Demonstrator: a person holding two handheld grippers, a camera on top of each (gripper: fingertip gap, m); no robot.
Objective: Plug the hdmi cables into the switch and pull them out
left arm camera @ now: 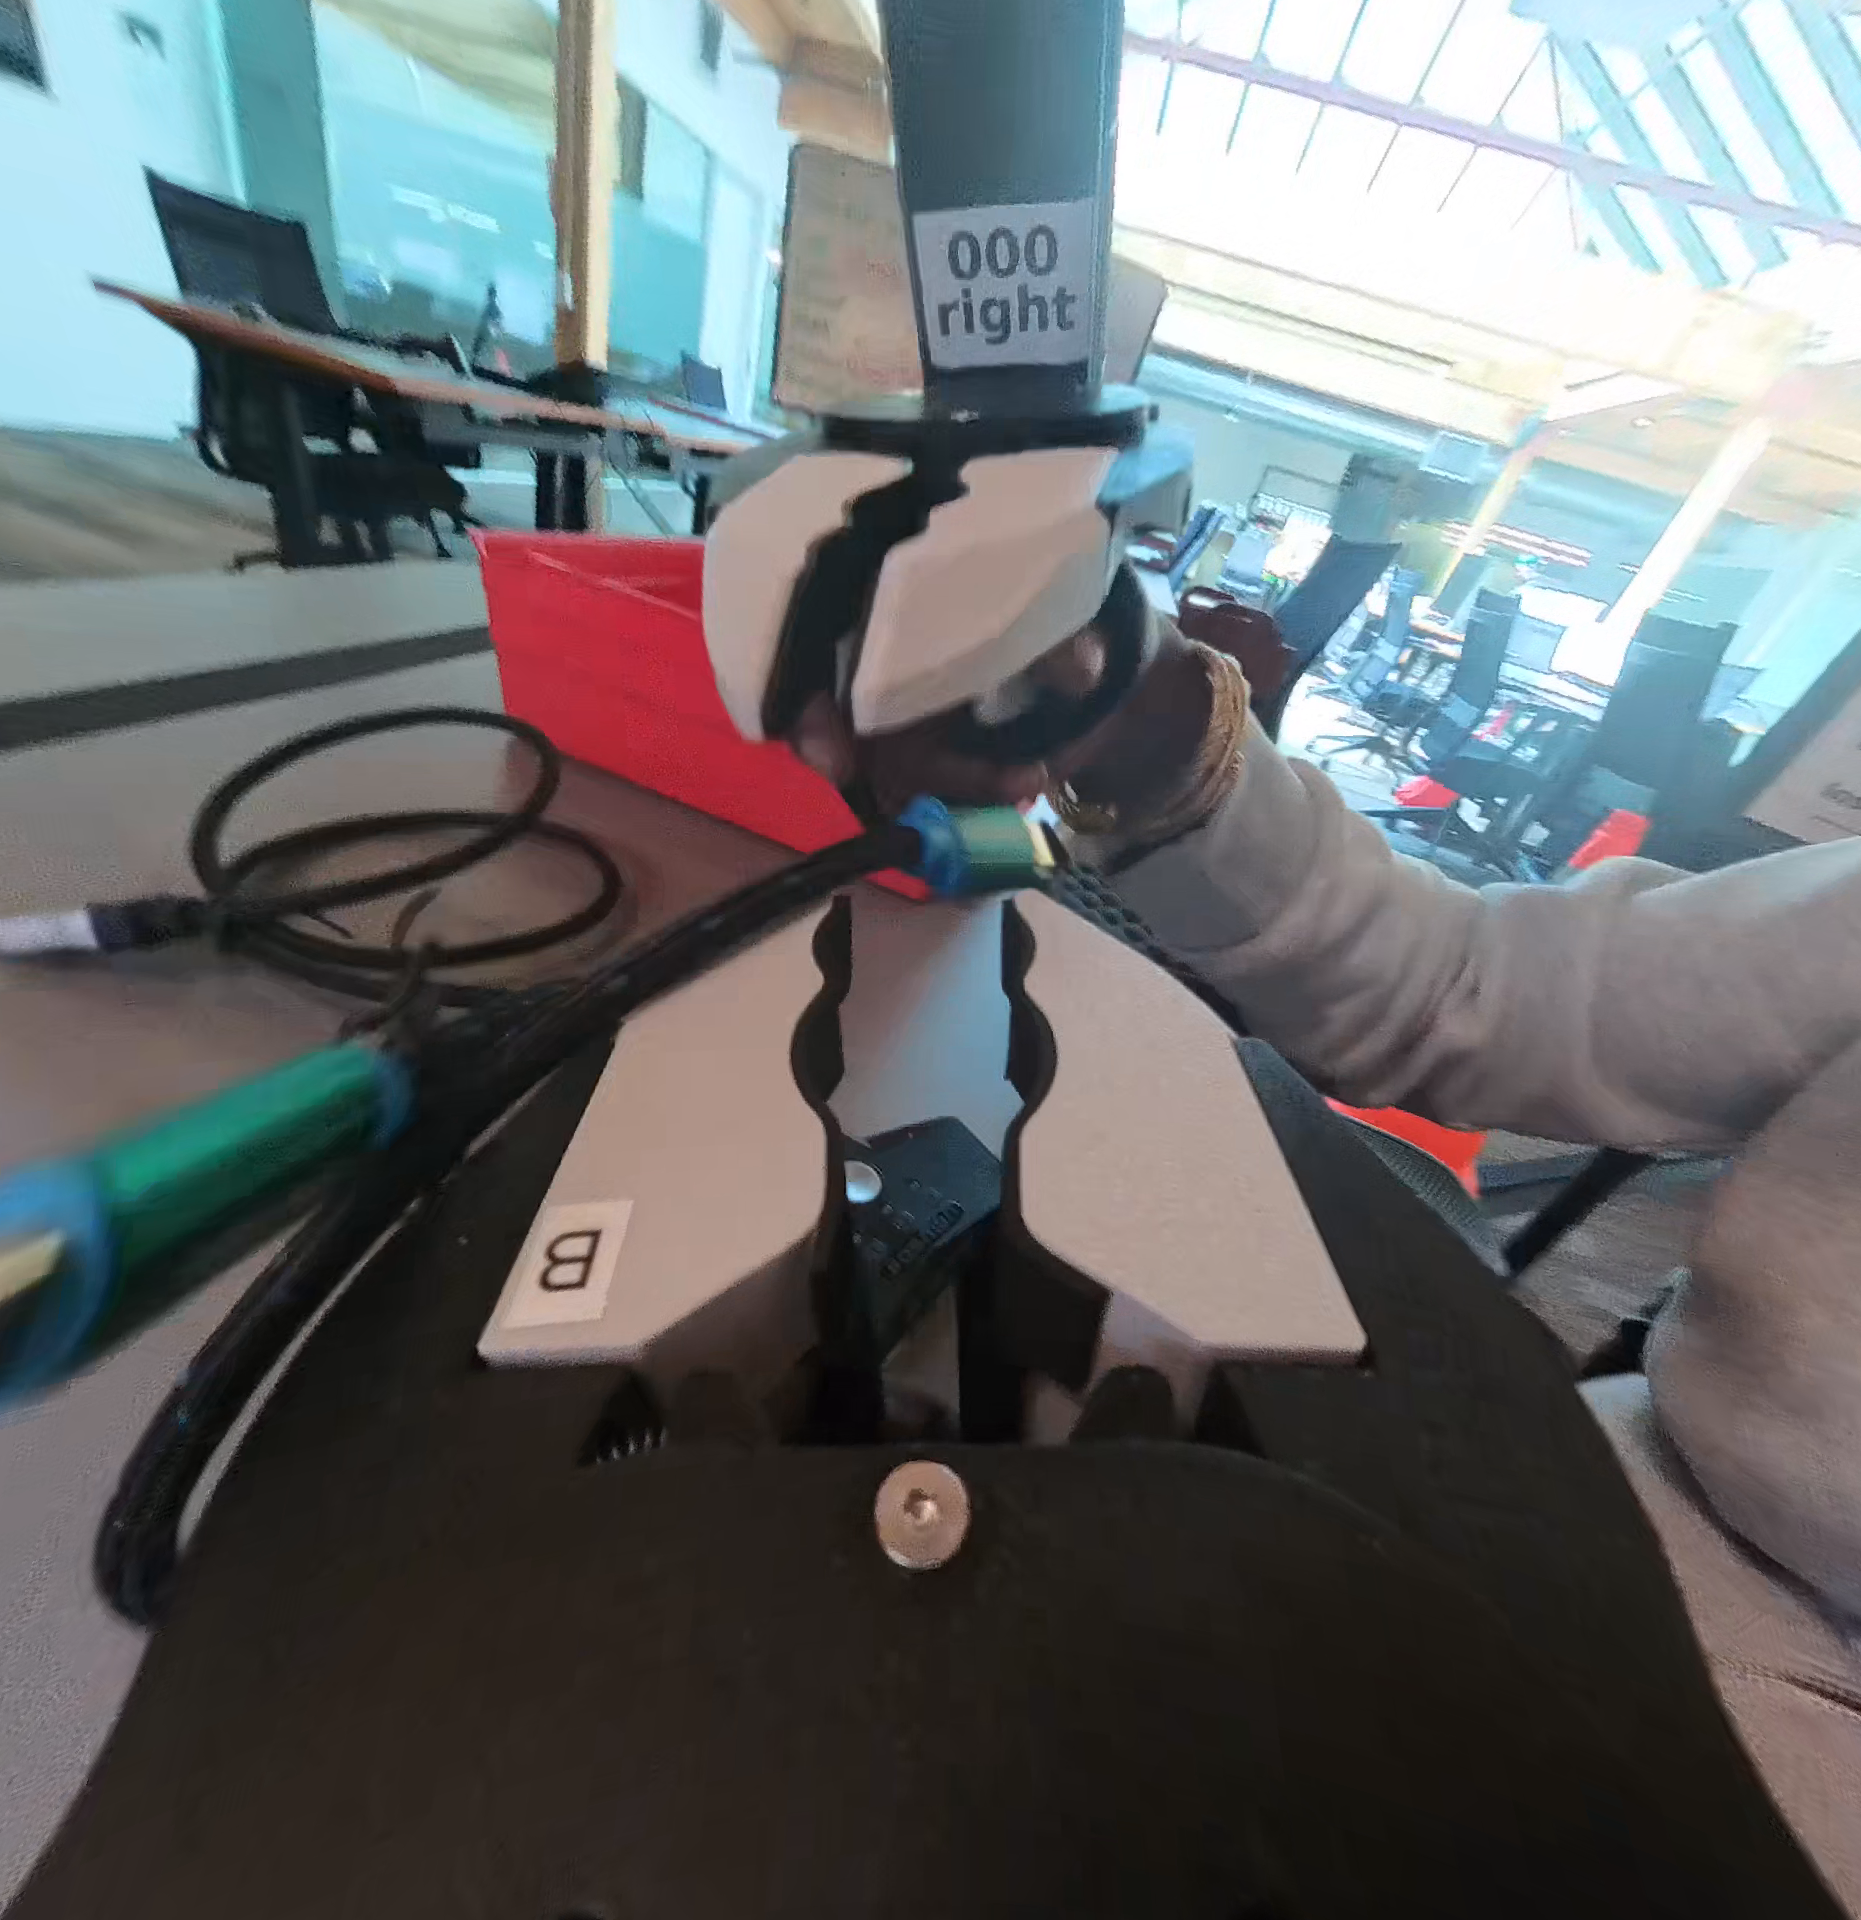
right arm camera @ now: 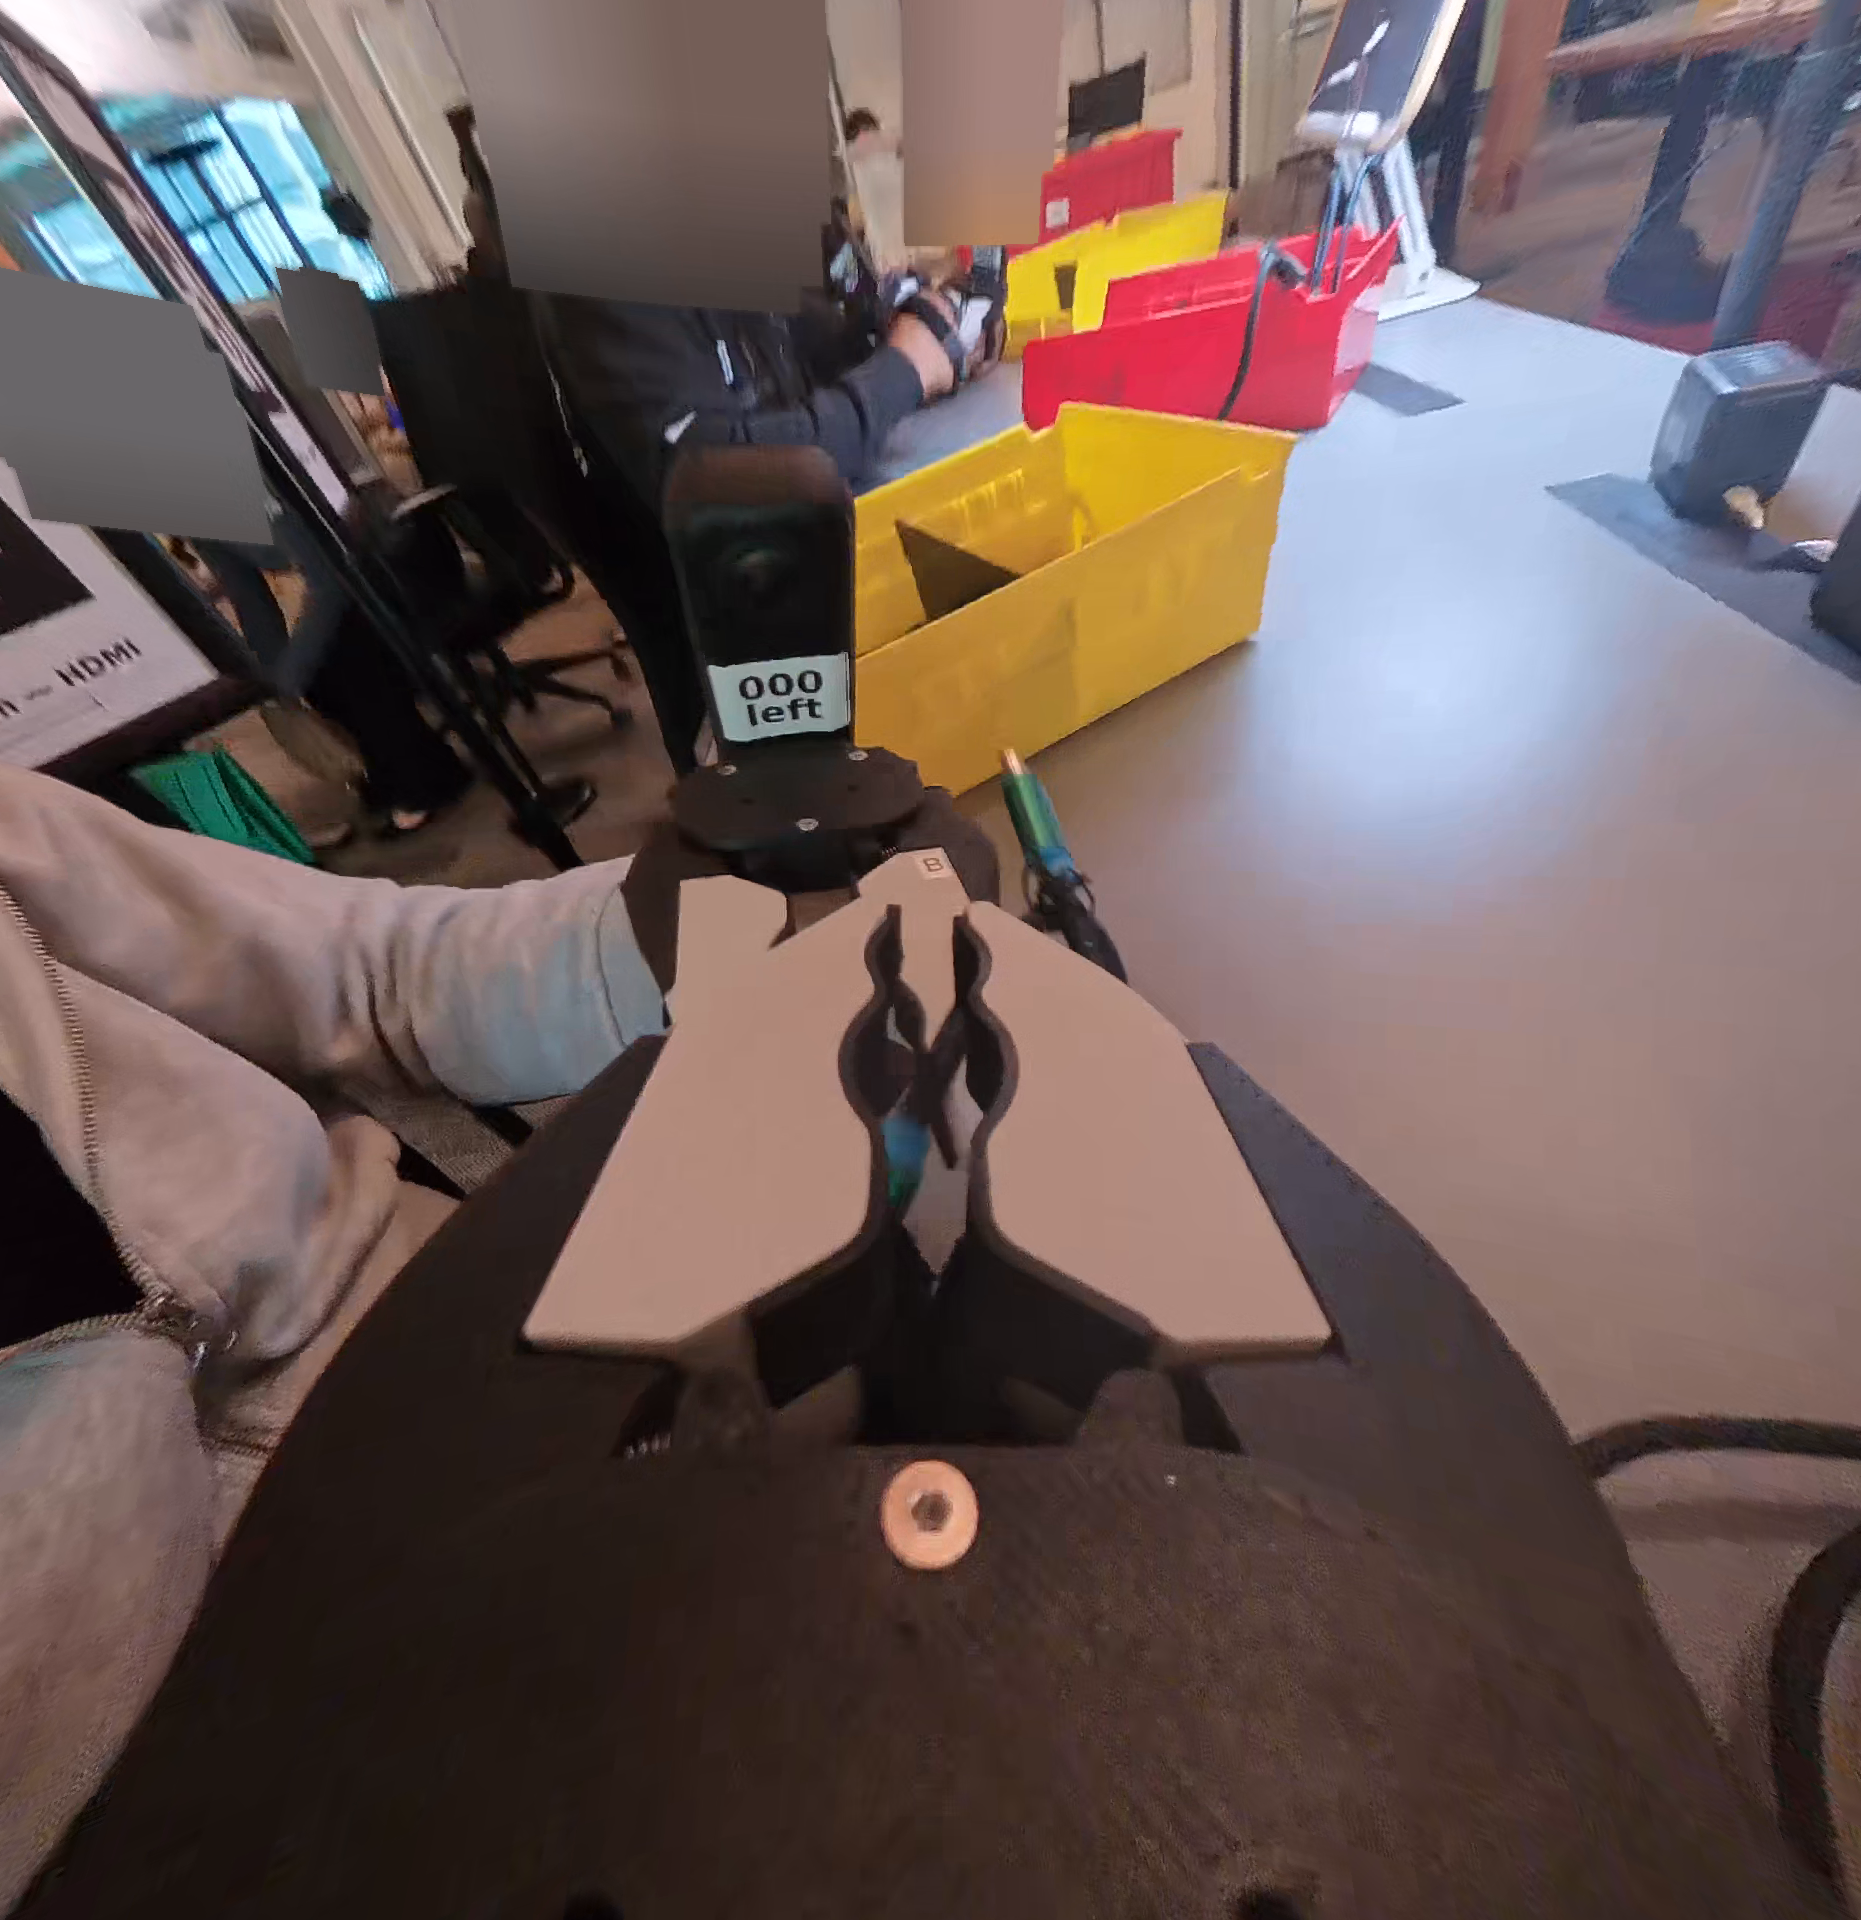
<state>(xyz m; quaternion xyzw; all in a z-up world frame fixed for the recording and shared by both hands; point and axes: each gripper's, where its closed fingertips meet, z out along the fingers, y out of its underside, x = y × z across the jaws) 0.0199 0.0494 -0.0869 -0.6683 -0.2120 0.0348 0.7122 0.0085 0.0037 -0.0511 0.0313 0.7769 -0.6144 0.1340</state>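
Observation:
In the left wrist view my left gripper [left arm camera: 926,914] is shut on a small black switch [left arm camera: 910,1205], which sits deep between the fingers. My right gripper [left arm camera: 832,727] hangs opposite, shut on a green HDMI plug with a blue band [left arm camera: 978,847] just past my left fingertips. The plug's gold tip points right and is free. In the right wrist view the right gripper [right arm camera: 928,925] is nearly closed, with the blue-green plug [right arm camera: 905,1153] showing between its fingers. The left gripper [right arm camera: 832,894] faces it. A second green plug [left arm camera: 178,1174] [right arm camera: 1030,821] sticks out beside the left gripper, its tip free.
A coiled black cable [left arm camera: 386,831] with a silver plug [left arm camera: 53,930] lies on the grey table [right arm camera: 1425,935]. A red bin [left arm camera: 614,665] stands behind the grippers. A yellow bin [right arm camera: 1061,613] and a red bin [right arm camera: 1196,343] stand farther back. Grey sleeves reach in from the side.

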